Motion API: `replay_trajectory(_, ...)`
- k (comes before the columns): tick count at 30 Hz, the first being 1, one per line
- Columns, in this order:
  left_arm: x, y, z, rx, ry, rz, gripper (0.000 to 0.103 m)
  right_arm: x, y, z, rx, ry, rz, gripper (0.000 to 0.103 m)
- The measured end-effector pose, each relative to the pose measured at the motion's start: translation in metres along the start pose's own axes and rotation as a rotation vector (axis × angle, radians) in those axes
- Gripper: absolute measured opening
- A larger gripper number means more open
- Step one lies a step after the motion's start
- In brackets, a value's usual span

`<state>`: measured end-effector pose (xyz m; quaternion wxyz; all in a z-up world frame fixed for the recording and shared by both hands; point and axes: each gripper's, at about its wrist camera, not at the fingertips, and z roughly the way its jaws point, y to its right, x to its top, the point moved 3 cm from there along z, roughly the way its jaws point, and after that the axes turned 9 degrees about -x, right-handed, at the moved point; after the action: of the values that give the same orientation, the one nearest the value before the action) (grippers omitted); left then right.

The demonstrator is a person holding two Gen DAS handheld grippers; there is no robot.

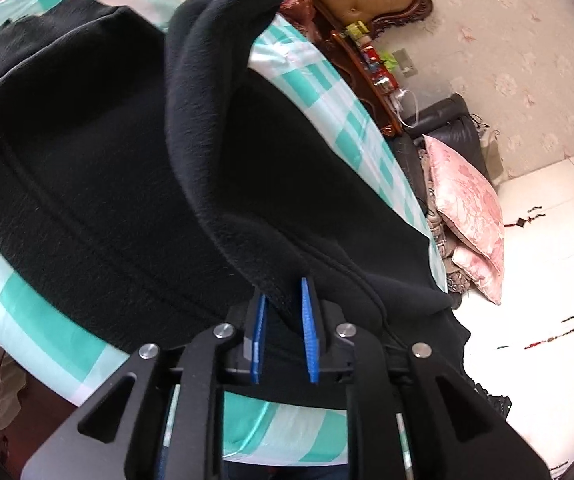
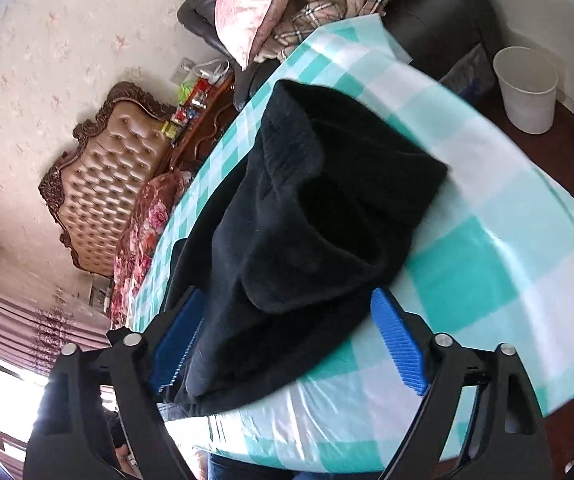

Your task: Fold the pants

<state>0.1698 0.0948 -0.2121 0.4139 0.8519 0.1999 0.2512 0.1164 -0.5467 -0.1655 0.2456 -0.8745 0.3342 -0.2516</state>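
The left wrist view shows the left gripper (image 1: 283, 304) at lower centre, its jaws closed on a raised fold of the black pants (image 1: 107, 184). That fold rises from the jaws toward the top centre of the frame, blocking the middle of the view. The rest of the pants lies spread over the table (image 1: 47, 340), which carries a teal-and-white checked cover.

The right wrist view shows the right gripper (image 2: 287, 340) at the bottom, its jaws spread wide with nothing clamped; the near edge of the pants (image 2: 307, 216) lies between the blue pads (image 2: 399, 344). Here the pants appear as a bunched heap at frame centre.

Only the right wrist view shows the white bucket (image 2: 527, 88) at upper right. Both views show the tufted headboard (image 2: 107, 184) and the pink pillow (image 1: 467, 208).
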Motion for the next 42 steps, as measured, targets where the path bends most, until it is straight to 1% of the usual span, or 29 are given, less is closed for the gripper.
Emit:
replay_trajectory(2,0.0,-0.002,-0.001,0.009,0.004,-0.009,0.019,0.004,-0.006,0.006,-0.047,0.003,-0.015,0.085)
replay_trajectory(3,0.0,-0.004,-0.002,0.016,0.004,-0.015,0.022,0.005,-0.008,0.008,-0.066,0.008,-0.024,0.078)
replay_trajectory(4,0.001,-0.006,-0.003,0.024,0.006,-0.02,0.026,0.007,-0.01,0.01,-0.092,0.017,-0.031,0.051)
replay_trajectory(5,0.002,-0.008,-0.005,0.031,0.009,-0.025,0.028,0.008,-0.012,0.012,-0.153,0.031,-0.053,0.042)
replay_trajectory(6,0.005,-0.008,-0.009,0.045,0.02,-0.029,0.038,0.008,-0.012,0.013,-0.18,0.036,-0.068,0.032)
replay_trajectory(7,0.008,-0.008,-0.014,0.062,0.037,-0.026,0.051,0.005,-0.011,0.011,-0.182,0.042,-0.078,0.029)
replay_trajectory(9,0.022,-0.003,-0.027,0.116,0.092,0.005,0.062,0.0,-0.014,0.008,-0.206,0.059,-0.12,0.026)
replay_trajectory(12,0.064,0.007,-0.04,0.195,0.155,0.066,0.066,-0.007,-0.013,0.006,-0.228,0.067,-0.157,0.025)
replay_trajectory(13,0.083,0.013,-0.041,0.227,0.172,0.106,0.073,-0.007,-0.012,0.005,-0.228,0.068,-0.161,0.024)
replay_trajectory(14,0.096,0.017,-0.04,0.257,0.172,0.134,0.077,-0.007,-0.012,0.003,-0.222,0.067,-0.159,0.024)
replay_trajectory(16,0.137,0.021,-0.027,0.382,0.142,0.172,0.08,-0.005,-0.013,0.002,-0.216,0.062,-0.156,0.024)
replay_trajectory(17,0.153,0.022,-0.018,0.429,0.115,0.187,0.08,-0.002,-0.016,0.003,-0.212,0.055,-0.153,0.024)
replay_trajectory(18,0.174,0.023,-0.001,0.47,0.047,0.213,0.08,0.003,-0.018,0.005,-0.21,0.048,-0.153,0.024)
replay_trajectory(19,0.189,0.022,0.013,0.493,-0.013,0.215,0.073,0.008,-0.022,0.007,-0.207,0.031,-0.149,0.024)
replay_trajectory(20,0.2,0.02,0.019,0.495,-0.048,0.202,0.059,0.012,-0.025,0.007,-0.201,0.016,-0.144,0.024)
replay_trajectory(21,0.219,0.022,0.03,0.486,-0.117,0.187,0.022,0.019,-0.03,0.008,-0.192,0.0,-0.141,0.024)
replay_trajectory(22,0.23,0.027,0.031,0.496,-0.131,0.185,0.021,0.025,-0.035,0.008,-0.18,-0.013,-0.142,0.023)
replay_trajectory(24,0.258,0.054,0.016,0.486,-0.08,0.221,0.019,0.046,-0.052,0.008,-0.157,-0.037,-0.156,0.023)
replay_trajectory(26,0.274,0.073,-0.007,0.433,-0.022,0.22,0.019,0.069,-0.07,0.002,-0.152,-0.024,-0.183,0.021)
replay_trajectory(27,0.279,0.086,-0.03,0.364,0.037,0.207,0.018,0.083,-0.083,-0.009,-0.118,0.014,-0.191,0.021)
replay_trajectory(29,0.275,0.104,-0.073,0.237,0.152,0.195,0.018,0.097,-0.1,-0.039,-0.044,0.129,-0.217,0.02)
replay_trajectory(30,0.262,0.106,-0.1,0.19,0.214,0.194,0.018,0.098,-0.105,-0.054,-0.028,0.201,-0.242,0.02)
replay_trajectory(32,0.236,0.094,-0.125,0.162,0.267,0.178,0.019,0.094,-0.095,-0.059,-0.049,0.239,-0.245,0.02)
replay_trajectory(34,0.197,0.048,-0.14,0.148,0.265,0.119,0.019,0.085,-0.069,-0.042,-0.108,0.192,-0.208,0.02)
replay_trajectory(35,0.184,0.026,-0.139,0.147,0.25,0.086,0.019,0.076,-0.047,-0.026,-0.156,0.144,-0.18,0.02)
replay_trajectory(37,0.149,-0.036,-0.124,0.174,0.174,0.002,0.019,0.056,-0.004,0.005,-0.209,0.048,-0.116,0.02)
replay_trajectory(38,0.132,-0.068,-0.112,0.185,0.127,-0.063,0.019,0.048,0.011,0.015,-0.226,0.021,-0.093,0.02)
replay_trajectory(40,0.116,-0.093,-0.103,0.185,0.107,-0.099,0.019,0.04,0.023,0.02,-0.225,0.023,-0.079,0.019)
replay_trajectory(42,0.115,-0.098,-0.105,0.143,0.143,-0.09,0.019,0.038,0.02,0.014,-0.223,0.038,-0.094,0.019)
